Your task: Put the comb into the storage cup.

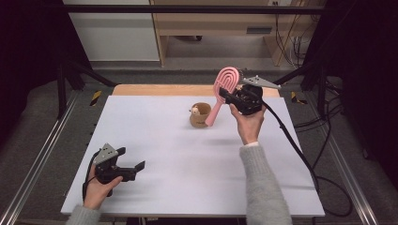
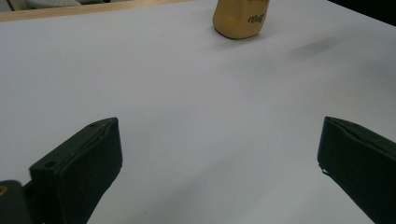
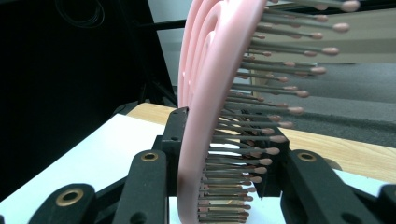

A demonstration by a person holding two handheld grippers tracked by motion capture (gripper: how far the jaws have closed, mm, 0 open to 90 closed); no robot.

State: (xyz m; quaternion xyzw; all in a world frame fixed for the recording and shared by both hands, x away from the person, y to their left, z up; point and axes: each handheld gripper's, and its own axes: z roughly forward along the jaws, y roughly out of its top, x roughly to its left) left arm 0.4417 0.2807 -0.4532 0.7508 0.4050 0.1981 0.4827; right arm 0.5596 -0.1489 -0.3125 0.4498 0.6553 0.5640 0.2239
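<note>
Above the far right part of a white bench [image 1: 178, 154], the right gripper [image 1: 228, 97] is held in the air by a hand [image 1: 247, 123] in a grey knitted sleeve [image 1: 263, 187], its fingers [image 3: 173, 140] pinching a pink hairbrush [image 1: 222, 92] across the base of the head. In the high view the brush slants, its looped, open-ribbed head up and away from the person and its handle pointing down toward a small tan cup [image 1: 199, 115] that stands on the bench just beside and below it; whether the handle tip touches the cup cannot be told. The right gripper view looks along the brush's edge, one finger flat against the smooth pink back and the other pressed in among the rows of ball-tipped bristles [image 3: 280, 70] (they stand out to the right in that view). A black cable [image 1: 300, 154] trails from this gripper across the bench to the right edge. At the near left corner, the left gripper [image 1: 132, 164] rests low over the bench in the person's other hand [image 1: 96, 190], its fingers [image 2: 79, 172] spread wide with nothing between them. Its own view looks across bare white surface toward the tan cup [image 2: 239, 18], well apart from it, with dark lettering on the cup's side too small to read.
</note>
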